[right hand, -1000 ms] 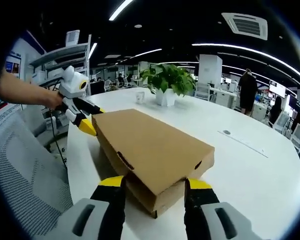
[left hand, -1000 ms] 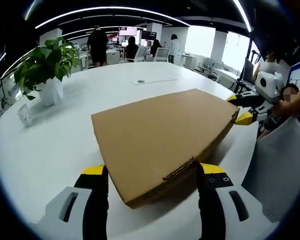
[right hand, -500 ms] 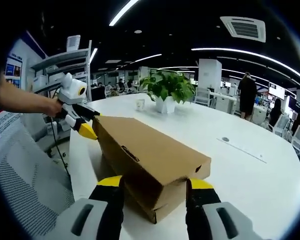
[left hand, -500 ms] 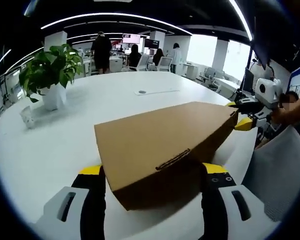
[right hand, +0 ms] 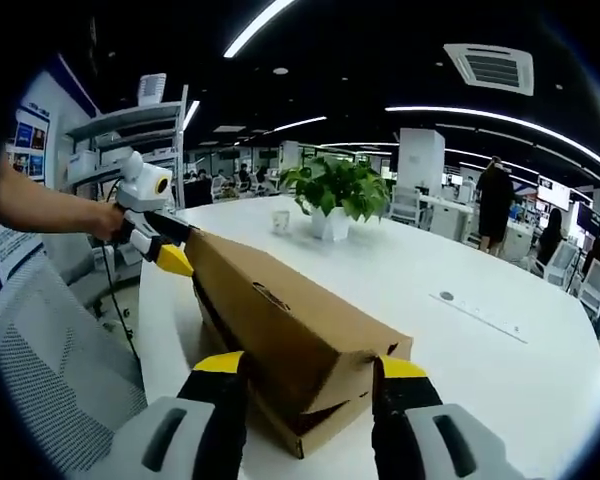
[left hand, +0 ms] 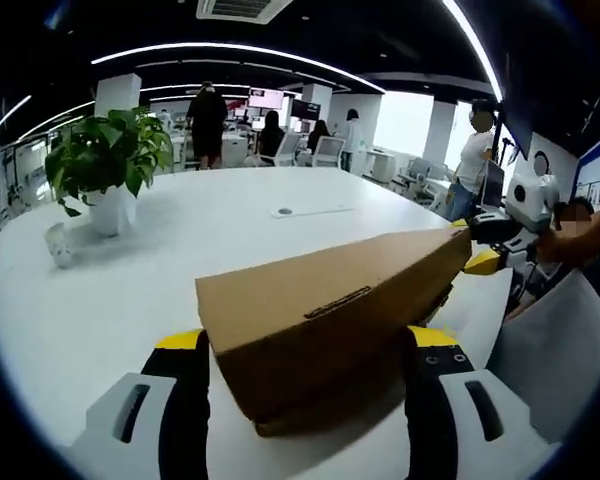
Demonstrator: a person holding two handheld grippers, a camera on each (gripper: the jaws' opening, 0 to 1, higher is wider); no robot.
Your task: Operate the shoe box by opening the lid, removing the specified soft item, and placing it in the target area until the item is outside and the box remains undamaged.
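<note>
A brown cardboard shoe box (left hand: 330,310) lies on the white round table (left hand: 130,270). Its lid (right hand: 280,310) is tilted up off the base (right hand: 300,435), with a gap under it at my right end. My left gripper (left hand: 305,375) clamps one end of the lid, both jaws against its sides. At the other end my right gripper (right hand: 310,390) does the same. Each gripper also shows at the far end of the box in the other's view: the right gripper (left hand: 480,245) and the left gripper (right hand: 170,250), held by a person's hand. The box's inside is hidden.
A potted green plant (left hand: 105,160) and a small white cup (left hand: 58,243) stand on the table beyond the box. A grey mesh chair (right hand: 50,370) sits at the table's edge by the person. Office desks and several people are far behind.
The lid has tilted up from lying flat, so its front wall with the slot now faces the left gripper view. Both cameras rose with it. The base stays on the table.
</note>
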